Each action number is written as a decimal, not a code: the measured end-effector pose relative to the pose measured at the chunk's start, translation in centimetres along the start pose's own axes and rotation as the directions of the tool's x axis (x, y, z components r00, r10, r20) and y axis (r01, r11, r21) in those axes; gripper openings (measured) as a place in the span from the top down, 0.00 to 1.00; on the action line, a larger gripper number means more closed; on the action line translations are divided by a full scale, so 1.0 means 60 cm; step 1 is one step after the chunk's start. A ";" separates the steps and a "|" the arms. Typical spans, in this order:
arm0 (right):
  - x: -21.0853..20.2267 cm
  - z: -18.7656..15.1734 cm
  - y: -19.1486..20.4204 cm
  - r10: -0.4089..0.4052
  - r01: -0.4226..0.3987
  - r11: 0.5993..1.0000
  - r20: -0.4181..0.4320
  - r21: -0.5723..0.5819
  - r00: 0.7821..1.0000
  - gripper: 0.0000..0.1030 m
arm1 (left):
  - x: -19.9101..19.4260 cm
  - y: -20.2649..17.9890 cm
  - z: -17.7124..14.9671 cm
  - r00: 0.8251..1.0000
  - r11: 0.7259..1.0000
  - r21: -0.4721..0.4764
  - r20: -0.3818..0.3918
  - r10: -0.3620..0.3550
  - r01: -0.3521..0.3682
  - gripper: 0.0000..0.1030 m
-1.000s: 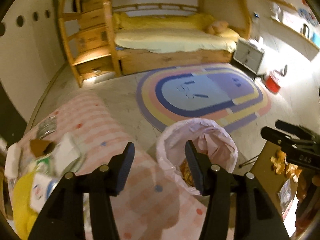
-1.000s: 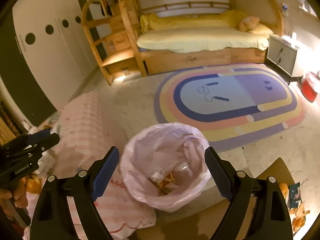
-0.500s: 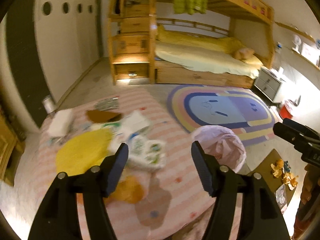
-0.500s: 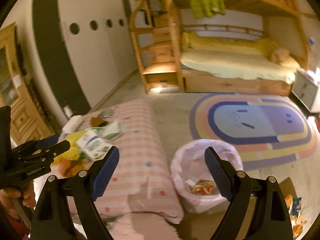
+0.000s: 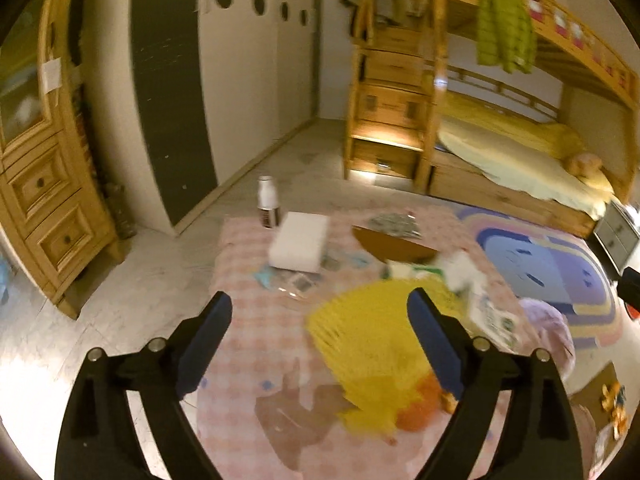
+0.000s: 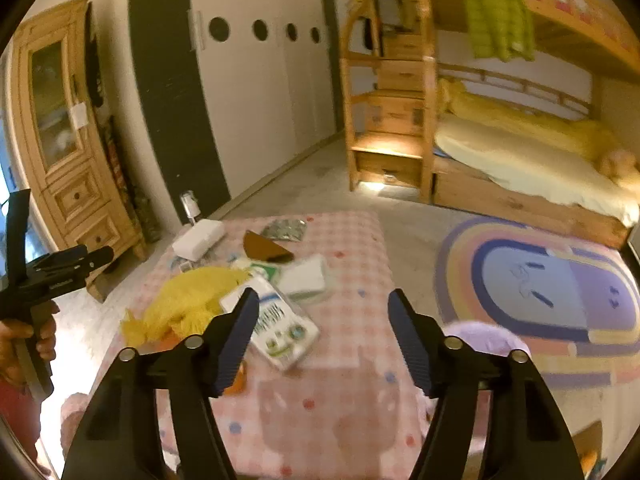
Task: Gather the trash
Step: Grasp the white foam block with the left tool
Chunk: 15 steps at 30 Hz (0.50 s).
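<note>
A: Nearest ground first. The left gripper [image 5: 320, 316] is held with its jaws spread wide, nothing between them, above the pink checked cloth [image 5: 256, 344]. The right gripper [image 6: 322, 312] is likewise spread wide and empty over the same cloth.

B: Trash located?

A: Scattered on the cloth. A yellow fuzzy item [image 6: 192, 300] lies left of the right gripper's near finger, with a white printed packet [image 6: 280, 328] touching its right edge. Just beyond, a flat white pack [image 6: 304, 278] and a brown piece [image 6: 264, 248] are seen; a white block [image 6: 198, 238] and a silvery wrapper [image 6: 286, 229] lie toward the far edge.

B: The bin?

A: A pale pink bag [image 6: 484, 334] is noted on the floor beside the cloth's right side, near the striped rug [image 6: 540, 280]. Farthest, the wooden bunk bed [image 6: 520, 168].
</note>
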State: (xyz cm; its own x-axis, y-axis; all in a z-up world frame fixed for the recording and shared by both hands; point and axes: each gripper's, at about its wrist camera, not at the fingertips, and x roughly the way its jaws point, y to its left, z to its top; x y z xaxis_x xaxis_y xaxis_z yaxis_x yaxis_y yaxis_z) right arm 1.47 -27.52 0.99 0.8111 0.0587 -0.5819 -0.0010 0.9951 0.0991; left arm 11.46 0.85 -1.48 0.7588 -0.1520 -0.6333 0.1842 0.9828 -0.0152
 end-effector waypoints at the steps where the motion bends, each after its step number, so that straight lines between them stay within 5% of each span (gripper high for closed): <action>1: 0.016 0.010 0.006 0.016 -0.016 1.000 -0.005 -0.015 1.000 0.40 | 0.008 0.006 0.002 1.000 1.000 -0.005 -0.002 0.006 -0.006 0.14; 4: 0.064 0.033 0.022 0.042 -0.043 0.997 -0.025 -0.059 0.999 0.40 | 0.046 0.024 0.004 0.999 0.999 -0.006 -0.014 0.031 -0.031 0.07; 8: 0.133 0.053 0.033 0.070 -0.075 0.994 -0.067 -0.081 0.995 0.37 | 0.113 0.041 0.005 0.997 0.999 0.008 -0.050 0.053 -0.053 0.07; 11: 0.200 0.073 0.039 0.090 -0.102 0.990 -0.120 -0.099 0.989 0.26 | 0.165 0.042 0.013 0.995 0.998 0.028 -0.081 0.053 -0.051 0.07; 15: 0.270 0.089 0.045 0.095 -0.118 0.985 -0.180 -0.123 0.979 0.26 | 0.230 0.037 0.025 0.991 0.997 0.063 -0.120 0.054 -0.047 0.07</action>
State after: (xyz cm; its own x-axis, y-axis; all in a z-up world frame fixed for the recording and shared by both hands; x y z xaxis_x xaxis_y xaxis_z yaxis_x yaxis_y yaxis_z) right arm 17.72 -24.29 -3.82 0.6889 0.1661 -0.7056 -0.1689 0.9834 0.0666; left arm 23.28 0.80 -9.07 0.6870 -0.0850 -0.7217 0.1876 0.9802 0.0632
